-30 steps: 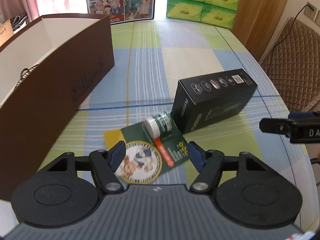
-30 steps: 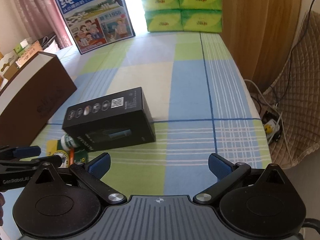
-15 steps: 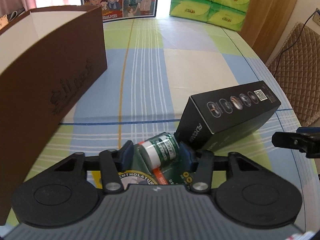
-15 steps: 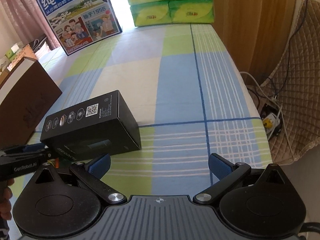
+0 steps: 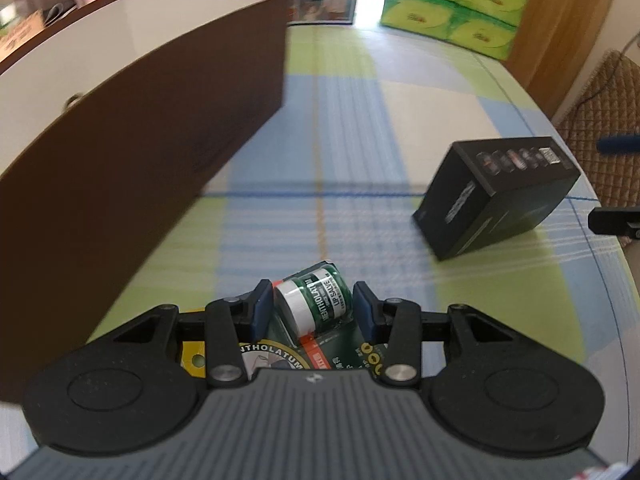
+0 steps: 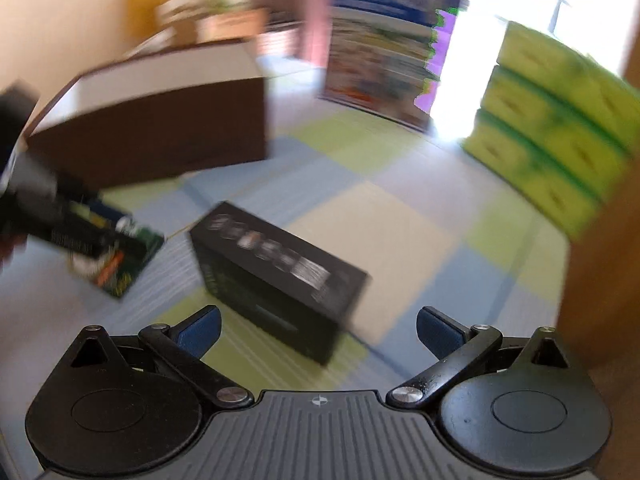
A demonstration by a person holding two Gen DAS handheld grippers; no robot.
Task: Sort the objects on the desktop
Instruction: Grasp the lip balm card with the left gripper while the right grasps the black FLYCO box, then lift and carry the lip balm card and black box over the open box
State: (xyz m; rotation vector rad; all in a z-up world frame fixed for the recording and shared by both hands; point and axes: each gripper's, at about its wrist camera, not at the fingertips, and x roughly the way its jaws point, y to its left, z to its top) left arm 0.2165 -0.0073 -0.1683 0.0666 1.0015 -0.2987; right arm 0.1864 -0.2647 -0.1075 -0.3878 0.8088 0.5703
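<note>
1. Between the blue pads of the left gripper (image 5: 314, 307): pinched lip salve pack (image 5: 316, 300), green jar on its printed card, lifted off the checked tablecloth (image 5: 360, 128).
2. Left of it, close by: open brown box (image 5: 160, 120), white inside.
3. Right of it, on the cloth: black carton (image 5: 496, 196).
4. In the blurred right view: right gripper (image 6: 318, 326) spread wide, empty, over the black carton.

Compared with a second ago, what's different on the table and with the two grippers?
The left gripper has just been closing and now clamps the green-and-white lip salve blister pack, which appears lifted off the checked tablecloth. The right gripper has rolled, tilting its view, with jaws open as before. The black rectangular carton and the brown open cardboard box stay put.
</note>
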